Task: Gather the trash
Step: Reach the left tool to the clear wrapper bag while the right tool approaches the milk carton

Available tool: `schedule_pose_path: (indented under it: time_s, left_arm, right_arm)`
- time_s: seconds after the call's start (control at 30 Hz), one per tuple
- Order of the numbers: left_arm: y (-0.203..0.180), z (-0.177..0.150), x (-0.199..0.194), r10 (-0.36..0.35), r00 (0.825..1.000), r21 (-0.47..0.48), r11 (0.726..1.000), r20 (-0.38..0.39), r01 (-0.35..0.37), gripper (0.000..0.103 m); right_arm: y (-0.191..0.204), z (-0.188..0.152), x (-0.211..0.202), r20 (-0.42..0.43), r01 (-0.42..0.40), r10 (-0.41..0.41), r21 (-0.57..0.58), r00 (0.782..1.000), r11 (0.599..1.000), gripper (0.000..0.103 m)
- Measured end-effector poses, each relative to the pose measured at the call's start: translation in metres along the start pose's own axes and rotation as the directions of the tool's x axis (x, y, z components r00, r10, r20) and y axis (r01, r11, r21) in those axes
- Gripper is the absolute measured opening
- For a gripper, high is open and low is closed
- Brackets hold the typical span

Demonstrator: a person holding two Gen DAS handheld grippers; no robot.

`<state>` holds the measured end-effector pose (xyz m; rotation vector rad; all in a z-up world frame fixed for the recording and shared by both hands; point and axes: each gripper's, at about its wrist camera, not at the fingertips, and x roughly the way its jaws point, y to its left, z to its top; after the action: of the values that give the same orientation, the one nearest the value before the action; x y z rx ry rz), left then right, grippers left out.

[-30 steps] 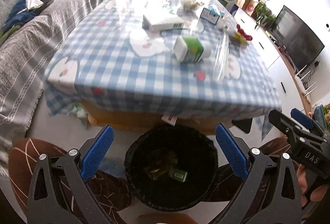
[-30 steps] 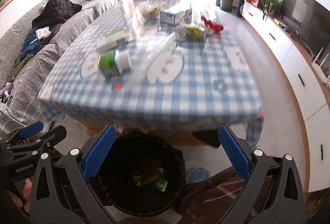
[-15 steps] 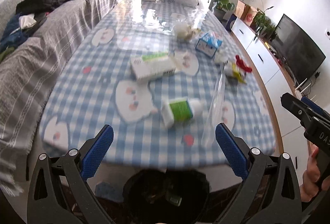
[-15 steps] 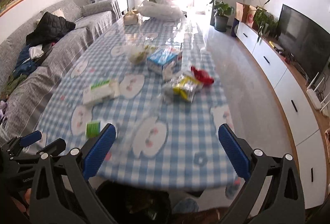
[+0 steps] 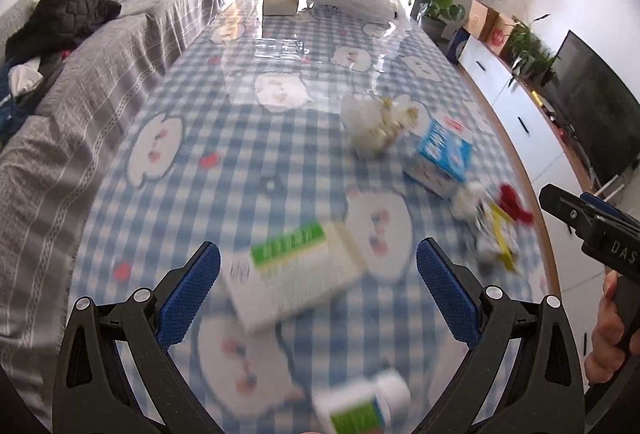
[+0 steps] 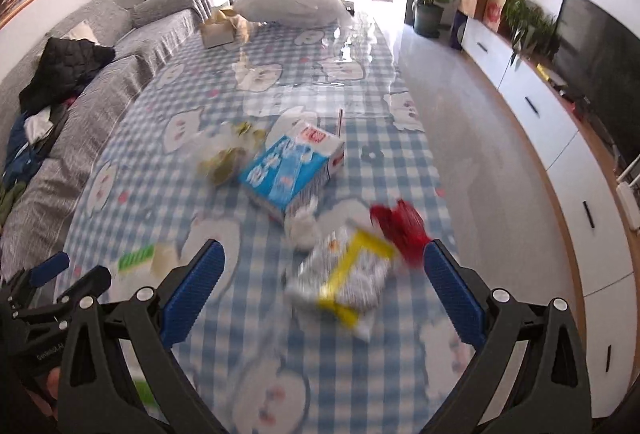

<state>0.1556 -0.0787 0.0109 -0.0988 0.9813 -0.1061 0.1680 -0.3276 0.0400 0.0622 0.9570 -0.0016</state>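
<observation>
**Both grippers spread over littered table**

Left gripper (image 5: 318, 270) gapes, empty, above a white-green box (image 5: 294, 274). Right gripper (image 6: 324, 278) gapes over a yellow-silver wrapper (image 6: 346, 280), red wrapper (image 6: 400, 228) just right; bare floor (image 6: 472, 138) beyond the table edge (image 6: 430, 154).

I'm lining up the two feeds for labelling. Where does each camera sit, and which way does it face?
Left wrist: sits on the left gripper, looking along the checked table at a green-and-white box; its own open blue-padded fingers show, plus the right gripper and a hand at the right edge.
Right wrist: sits on the right gripper, aimed at a yellow-and-white wrapper; the left gripper shows at the left edge.
Shared: blue milk carton, grey sofa.
</observation>
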Motion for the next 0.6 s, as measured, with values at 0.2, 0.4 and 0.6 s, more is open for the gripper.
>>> schedule_pose_path:
  time_s: [0.2, 0.4, 0.6]
  left_arm:
    - [0.003, 0.045, 0.050, 0.011, 1.000, -0.015, 1.000, -0.002, -0.011, 0.096]
    - [-0.005, 0.075, 0.089, -0.012, 0.999, -0.027, 1.000, -0.032, 0.011, 0.095]
    - [-0.017, 0.087, 0.113, 0.013, 0.999, -0.017, 1.000, -0.048, -0.014, 0.093]
  right_arm:
    - [0.000, 0.045, 0.065, -0.065, -0.026, 0.030, 0.065, 0.997, 0.998, 0.096]
    - [-0.010, 0.062, 0.108, -0.142, -0.046, 0.072, 0.177, 0.987, 0.983, 0.095]
    - [-0.011, 0.070, 0.135, -0.176, -0.045, 0.087, 0.232, 0.981, 0.972, 0.094]
